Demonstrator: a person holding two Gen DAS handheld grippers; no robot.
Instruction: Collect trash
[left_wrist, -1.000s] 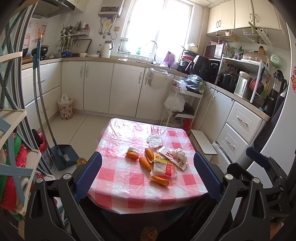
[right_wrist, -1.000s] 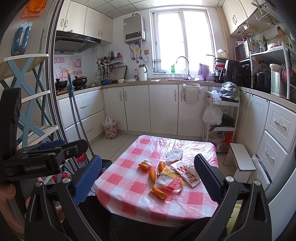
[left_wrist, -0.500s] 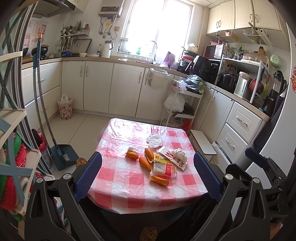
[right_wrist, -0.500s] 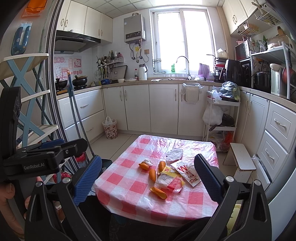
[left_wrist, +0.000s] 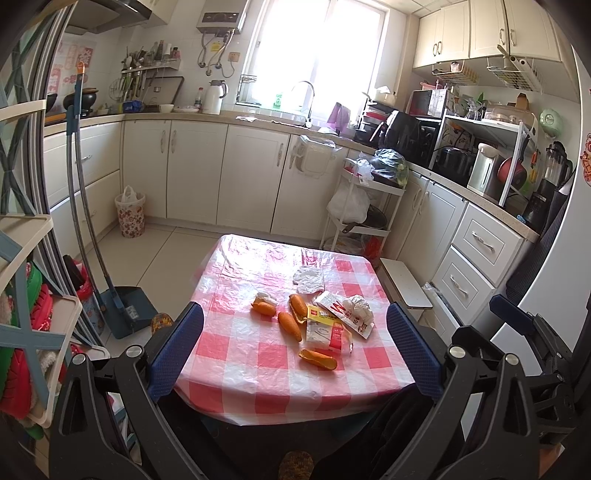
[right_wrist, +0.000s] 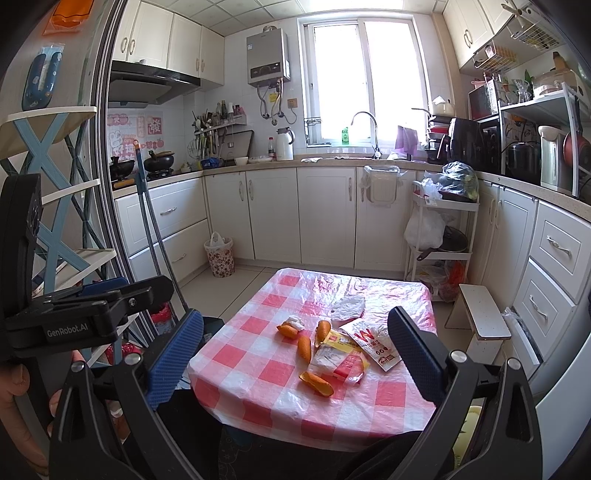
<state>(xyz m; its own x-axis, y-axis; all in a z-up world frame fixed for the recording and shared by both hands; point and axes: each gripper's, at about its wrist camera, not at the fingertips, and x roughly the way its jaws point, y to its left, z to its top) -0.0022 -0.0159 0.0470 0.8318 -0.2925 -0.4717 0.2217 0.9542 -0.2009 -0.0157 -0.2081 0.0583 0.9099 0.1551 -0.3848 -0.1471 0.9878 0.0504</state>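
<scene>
Trash lies on a small table with a red-and-white checked cloth (left_wrist: 258, 365) (right_wrist: 258, 376): several orange peel pieces (left_wrist: 289, 325) (right_wrist: 316, 383), a yellow-red wrapper (left_wrist: 327, 328) (right_wrist: 338, 356), a white-red packet (left_wrist: 345, 314) (right_wrist: 375, 343), a crumpled tissue (left_wrist: 357, 307) and a clear plastic bag (left_wrist: 308, 278) (right_wrist: 347, 308). My left gripper (left_wrist: 294, 350) hangs open in front of the table, well short of the trash. My right gripper (right_wrist: 295, 352) is open too, held back from the near edge. Both hold nothing.
A floral-patterned bin (left_wrist: 130, 216) (right_wrist: 221, 256) with a bag liner stands by the far cabinets. A broom and blue dustpan (left_wrist: 127, 310) lean at the left. A shelf rack (left_wrist: 26, 295) is close on the left, a white cart (left_wrist: 364, 210) and a small stool (left_wrist: 404, 282) on the right.
</scene>
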